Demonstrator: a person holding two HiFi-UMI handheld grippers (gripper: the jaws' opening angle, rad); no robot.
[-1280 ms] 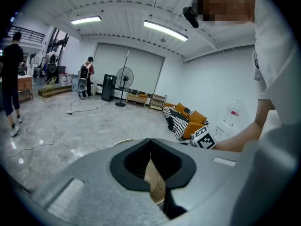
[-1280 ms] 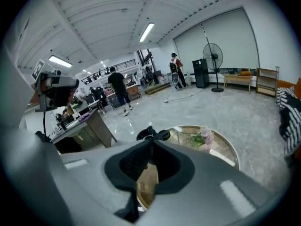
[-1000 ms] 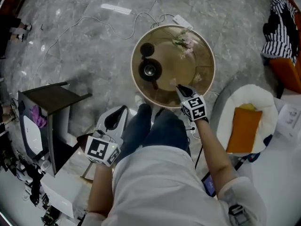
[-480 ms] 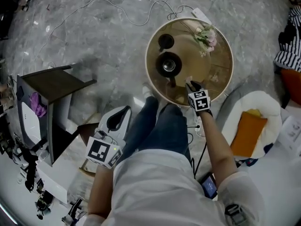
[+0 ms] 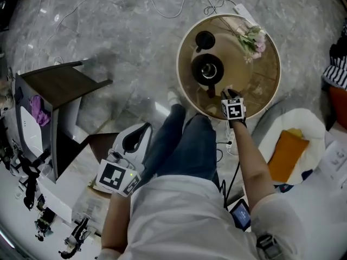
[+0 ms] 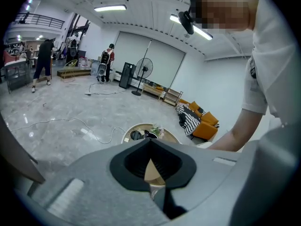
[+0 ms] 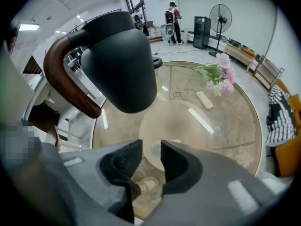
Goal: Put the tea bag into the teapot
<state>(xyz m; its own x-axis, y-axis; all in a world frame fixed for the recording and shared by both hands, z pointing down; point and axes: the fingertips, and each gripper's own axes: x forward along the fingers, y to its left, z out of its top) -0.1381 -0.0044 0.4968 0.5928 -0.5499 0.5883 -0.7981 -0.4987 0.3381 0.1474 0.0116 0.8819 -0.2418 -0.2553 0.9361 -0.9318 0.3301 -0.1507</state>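
Observation:
The black teapot (image 5: 207,69) stands without its lid on the round glass table (image 5: 265,93); its lid (image 5: 204,38) lies behind it. My right gripper (image 5: 229,95) hovers over the table's near edge, just right of the pot's brown handle (image 7: 61,79). In the right gripper view the teapot (image 7: 120,62) looms up left and the right gripper (image 7: 151,147) has its jaws opening, with a gap between the pads. A small pale patch, perhaps the tea bag (image 7: 165,144), lies on the glass past the gap. My left gripper (image 5: 135,135) is held by my lap, and the left gripper (image 6: 149,142) has its pads together on nothing.
Pink flowers (image 5: 254,37) lie on the table's far right. A power strip (image 5: 244,12) and cables trail on the marble floor behind. A dark side table (image 5: 59,88) stands at the left, an orange cushion (image 5: 282,156) on a white seat at the right.
The view has swung, so the table now sits further right. My right gripper has drawn closer to the teapot's handle. The left gripper has stayed by my lap.

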